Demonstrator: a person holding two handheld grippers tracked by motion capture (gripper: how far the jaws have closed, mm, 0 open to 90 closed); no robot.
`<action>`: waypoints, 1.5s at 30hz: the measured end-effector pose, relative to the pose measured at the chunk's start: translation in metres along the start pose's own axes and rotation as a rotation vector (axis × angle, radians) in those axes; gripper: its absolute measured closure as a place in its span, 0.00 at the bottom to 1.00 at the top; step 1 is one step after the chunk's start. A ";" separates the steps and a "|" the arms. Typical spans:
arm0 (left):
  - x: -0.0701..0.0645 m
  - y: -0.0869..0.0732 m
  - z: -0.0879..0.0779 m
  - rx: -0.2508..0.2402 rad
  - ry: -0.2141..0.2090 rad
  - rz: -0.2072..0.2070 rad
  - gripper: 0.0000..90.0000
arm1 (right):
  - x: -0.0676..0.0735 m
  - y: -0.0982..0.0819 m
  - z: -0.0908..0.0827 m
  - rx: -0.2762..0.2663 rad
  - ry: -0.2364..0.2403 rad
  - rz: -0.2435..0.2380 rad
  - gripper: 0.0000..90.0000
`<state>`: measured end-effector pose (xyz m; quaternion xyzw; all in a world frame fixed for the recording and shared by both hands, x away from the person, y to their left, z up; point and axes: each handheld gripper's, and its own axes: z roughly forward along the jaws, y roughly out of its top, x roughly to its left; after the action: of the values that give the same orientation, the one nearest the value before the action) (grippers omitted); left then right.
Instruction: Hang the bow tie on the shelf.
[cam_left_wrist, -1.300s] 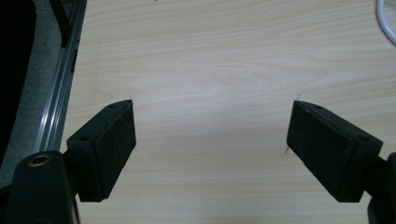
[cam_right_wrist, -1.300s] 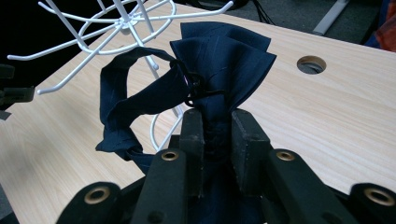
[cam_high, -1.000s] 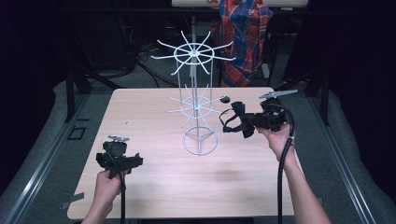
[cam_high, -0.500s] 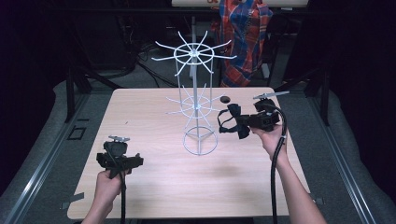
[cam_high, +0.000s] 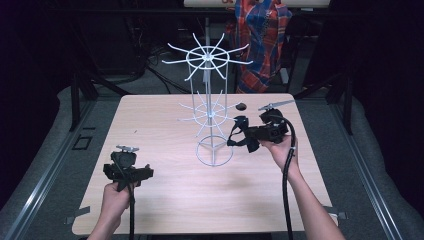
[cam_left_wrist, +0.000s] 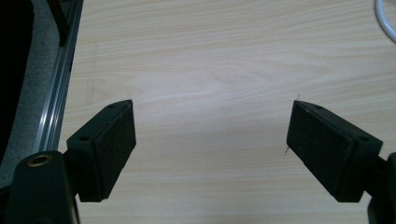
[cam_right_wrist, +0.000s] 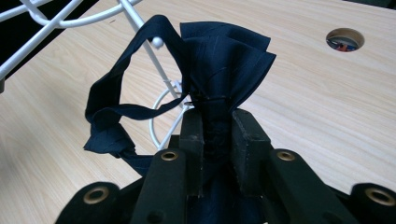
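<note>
While the left gripper (cam_high: 131, 171) idles with jaws spread wide over bare table (cam_left_wrist: 210, 70), the right gripper (cam_right_wrist: 218, 126) clamps a dark cloth bow (cam_right_wrist: 219, 65), its loop fanned beyond the fingertips beside the white wire rack (cam_high: 208, 107); hooking that loop over a prong looks next.

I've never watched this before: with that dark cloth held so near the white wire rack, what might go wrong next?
The right hand-held gripper pinches only the dark cloth's gathered neck, so it might slip out. Its loop hangs around a ball-tipped prong of the white wire rack; a snag could drag or tip the light rack.
</note>
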<state>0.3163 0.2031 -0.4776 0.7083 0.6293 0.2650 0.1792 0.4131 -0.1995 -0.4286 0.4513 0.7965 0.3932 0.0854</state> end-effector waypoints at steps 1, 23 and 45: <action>0.000 0.000 0.000 0.000 0.000 0.000 0.18 | 0.001 0.000 0.001 0.004 0.006 -0.002 0.84; 0.000 0.000 0.000 -0.001 0.000 0.001 0.18 | 0.015 0.005 0.017 0.024 0.016 -0.050 0.84; -0.001 0.000 -0.001 -0.002 -0.001 0.002 0.18 | 0.024 0.009 0.029 0.031 0.017 -0.076 0.83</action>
<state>0.3157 0.2025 -0.4775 0.7089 0.6282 0.2654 0.1800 0.4194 -0.1627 -0.4363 0.4187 0.8197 0.3812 0.0867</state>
